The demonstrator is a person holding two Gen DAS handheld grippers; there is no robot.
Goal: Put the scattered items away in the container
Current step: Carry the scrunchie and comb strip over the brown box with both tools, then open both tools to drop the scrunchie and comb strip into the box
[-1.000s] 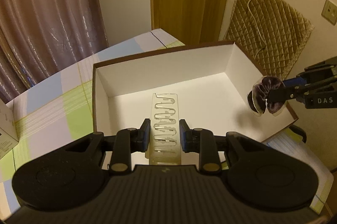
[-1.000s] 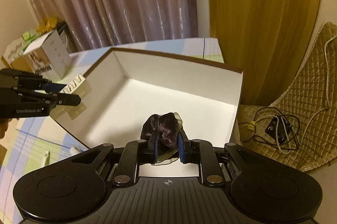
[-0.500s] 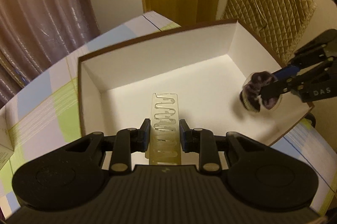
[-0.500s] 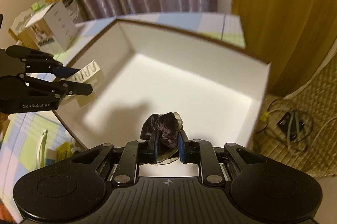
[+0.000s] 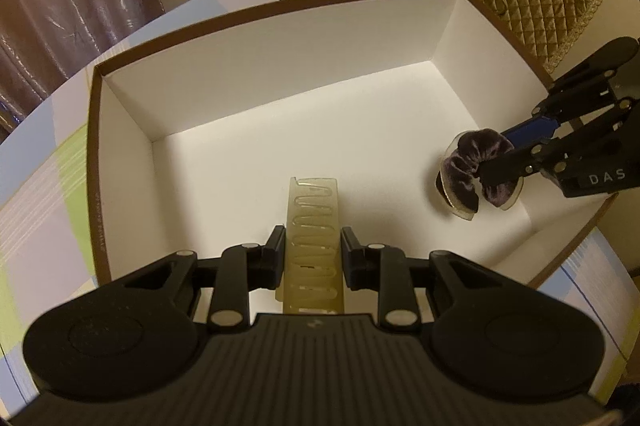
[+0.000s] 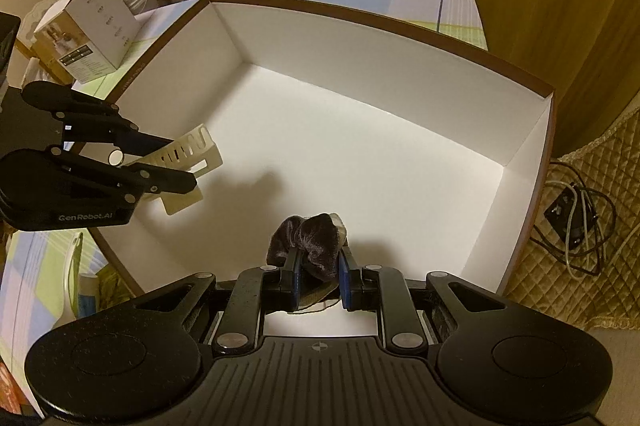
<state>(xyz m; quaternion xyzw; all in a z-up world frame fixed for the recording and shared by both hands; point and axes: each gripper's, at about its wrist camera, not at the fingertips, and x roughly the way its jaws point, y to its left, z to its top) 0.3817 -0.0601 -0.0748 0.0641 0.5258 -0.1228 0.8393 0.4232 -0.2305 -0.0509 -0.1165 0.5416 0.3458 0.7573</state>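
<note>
A large white box (image 5: 280, 38) with a brown rim lies open on the table; it also shows in the right wrist view (image 6: 360, 38). My left gripper (image 5: 313, 253) is shut on a pale translucent comb-like strip (image 5: 314, 226), held inside the box above its floor; the strip also shows in the right wrist view (image 6: 188, 150). My right gripper (image 6: 319, 276) is shut on a dark purple velvet scrunchie (image 6: 308, 234), held low inside the box near its right wall. The scrunchie (image 5: 478, 166) also shows in the left wrist view.
A white carton (image 6: 92, 30) stands on the table beyond the box's left side. Small items (image 6: 86, 290) lie on the checked tablecloth (image 5: 44, 186) by the box. A quilted mat (image 6: 580, 226) with tangled cables (image 6: 576, 218) lies to the right.
Both grippers have moved forward and down into the box with their items still held. The scrunchie now hangs close to the box floor.
</note>
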